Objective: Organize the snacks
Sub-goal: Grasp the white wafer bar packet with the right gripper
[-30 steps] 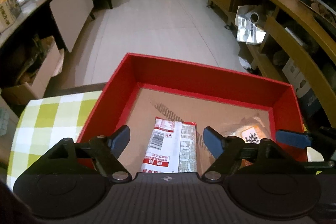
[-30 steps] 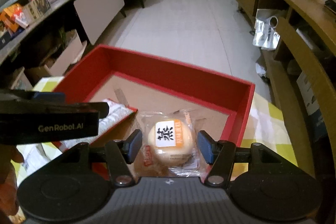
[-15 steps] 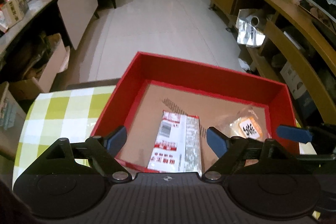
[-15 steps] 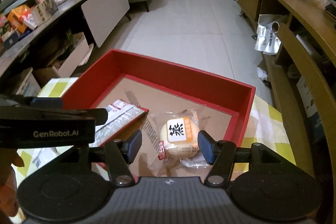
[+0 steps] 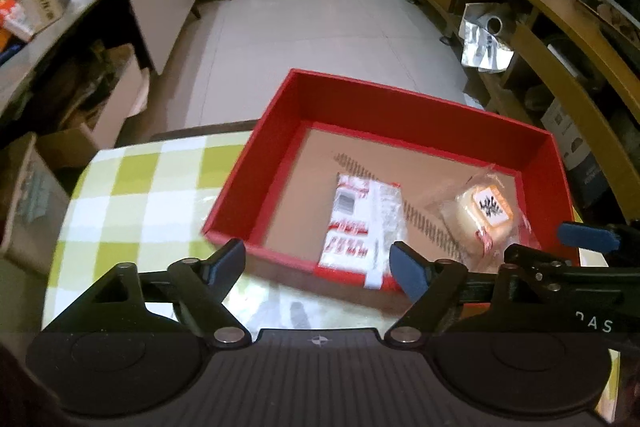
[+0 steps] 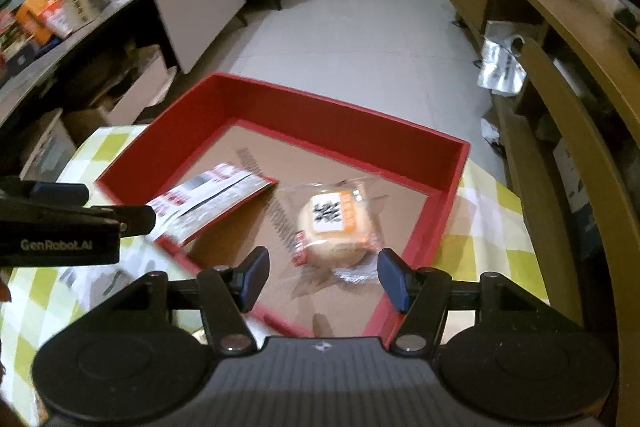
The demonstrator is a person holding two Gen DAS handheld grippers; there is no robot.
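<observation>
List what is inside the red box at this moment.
The red box holds two snacks on its brown floor: a flat red-and-white packet, its near end overhanging the front wall, and a round wrapped pastry beside it. Anything under them is covered.

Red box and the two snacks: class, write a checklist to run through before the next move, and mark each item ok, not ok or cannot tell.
1. Flat packet inside the red box: not ok, its near end overhangs the front wall.
2. Round bun fully inside the box: ok.
3. Left gripper empty, fingers open: ok.
4. Right gripper empty, fingers open: ok.
5. Grippers clear of each other: ok, they sit side by side, apart.
6. More snacks waiting on the checked cloth: cannot tell.
</observation>
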